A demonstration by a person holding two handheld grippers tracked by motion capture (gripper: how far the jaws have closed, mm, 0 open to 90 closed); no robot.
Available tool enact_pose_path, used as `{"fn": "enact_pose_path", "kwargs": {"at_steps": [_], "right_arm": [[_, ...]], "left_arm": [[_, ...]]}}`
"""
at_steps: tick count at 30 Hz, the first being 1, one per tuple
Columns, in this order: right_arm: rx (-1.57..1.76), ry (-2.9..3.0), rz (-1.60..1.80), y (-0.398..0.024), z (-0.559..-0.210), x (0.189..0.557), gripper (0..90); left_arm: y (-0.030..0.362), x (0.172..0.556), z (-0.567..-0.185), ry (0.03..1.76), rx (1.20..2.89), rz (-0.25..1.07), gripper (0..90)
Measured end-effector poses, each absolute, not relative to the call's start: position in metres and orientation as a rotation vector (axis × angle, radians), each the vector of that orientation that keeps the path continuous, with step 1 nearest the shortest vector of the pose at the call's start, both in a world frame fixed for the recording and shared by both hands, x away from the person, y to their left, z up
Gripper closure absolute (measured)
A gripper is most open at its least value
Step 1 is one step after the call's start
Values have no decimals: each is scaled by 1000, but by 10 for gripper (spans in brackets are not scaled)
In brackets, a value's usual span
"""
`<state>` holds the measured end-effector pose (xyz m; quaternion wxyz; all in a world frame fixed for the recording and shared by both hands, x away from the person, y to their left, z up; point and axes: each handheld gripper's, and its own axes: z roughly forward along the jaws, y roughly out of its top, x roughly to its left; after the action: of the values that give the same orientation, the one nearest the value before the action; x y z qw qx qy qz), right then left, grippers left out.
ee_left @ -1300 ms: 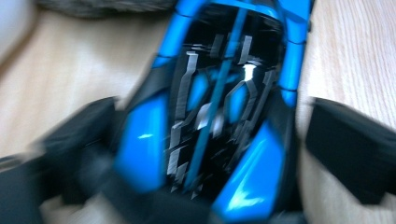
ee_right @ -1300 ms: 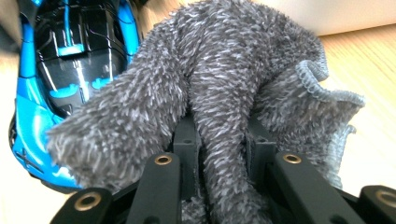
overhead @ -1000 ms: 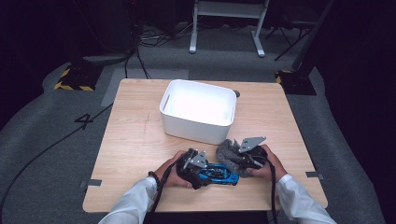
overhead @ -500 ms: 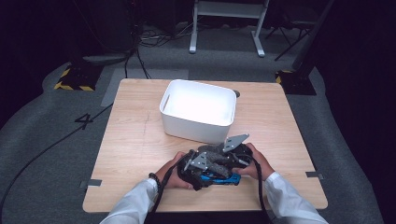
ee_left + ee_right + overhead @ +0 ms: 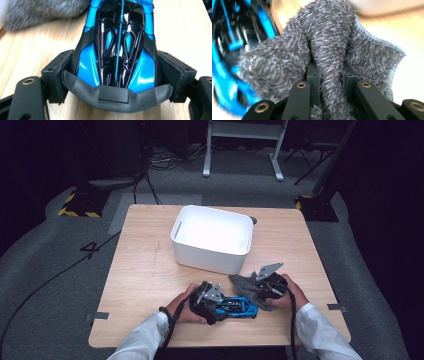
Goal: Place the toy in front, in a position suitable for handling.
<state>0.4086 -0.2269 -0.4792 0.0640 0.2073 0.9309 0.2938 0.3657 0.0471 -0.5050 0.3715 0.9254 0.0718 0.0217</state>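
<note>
High view: blue toy car [image 5: 235, 308] lies near the worktop's near edge, long axis along that edge, nose toward the right corner. Left tool [image 5: 206, 301] clamps its tail; right tool [image 5: 264, 289] pinches a grey cloth [image 5: 246, 286] just beside the car. White bin [image 5: 212, 238] sits mid-worktop.

Left gripper view: jaws have just been closing, pads [image 5: 58, 75] now pressing the car's flanks. Shell looks hard, glossy, prob. slippery, light; grip low on the sides.

Right gripper view: jaws together on a cloth fold; soft, floppy.
</note>
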Motion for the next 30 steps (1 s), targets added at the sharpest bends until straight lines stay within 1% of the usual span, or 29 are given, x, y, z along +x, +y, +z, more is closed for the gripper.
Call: {"fn": "enact_pose_path", "kwargs": {"at_steps": [2, 4, 5, 8, 9, 10, 13, 14, 15, 18, 23, 25, 30], "right_arm": [[644, 2814, 920, -242, -481, 399, 748], [646, 2817, 921, -247, -481, 394, 748], [645, 2818, 938, -256, -482, 383, 748], [623, 2836, 965, -263, -482, 365, 748], [623, 2836, 965, -263, -482, 365, 748], [601, 2858, 1002, -264, -483, 352, 748], [547, 2885, 1038, -259, -484, 336, 749], [547, 2885, 1038, -259, -484, 336, 749], [486, 2898, 1052, -252, -485, 327, 749], [445, 2879, 1033, -245, -485, 324, 749], [468, 2868, 1047, -246, -487, 328, 754], [503, 2809, 994, -249, -486, 334, 752], [624, 2723, 998, -254, -488, 350, 754]], "left_arm": [[48, 365, -505, 186, 2372, 60, 221], [48, 365, -505, 191, 2373, 60, 221], [48, 364, -505, 195, 2373, 65, 221], [49, 363, -504, 211, 2376, 66, 221], [49, 363, -504, 211, 2376, 66, 221], [50, 362, -504, 216, 2377, 70, 221], [51, 362, -504, 224, 2379, 73, 222], [51, 361, -504, 229, 2381, 74, 222], [50, 360, -504, 246, 2379, 78, 221], [50, 359, -504, 267, 2377, 85, 220], [51, 359, -504, 270, 2373, 88, 224], [52, 359, -504, 270, 2373, 88, 227], [52, 356, -505, 305, 2356, 103, 228]]}}
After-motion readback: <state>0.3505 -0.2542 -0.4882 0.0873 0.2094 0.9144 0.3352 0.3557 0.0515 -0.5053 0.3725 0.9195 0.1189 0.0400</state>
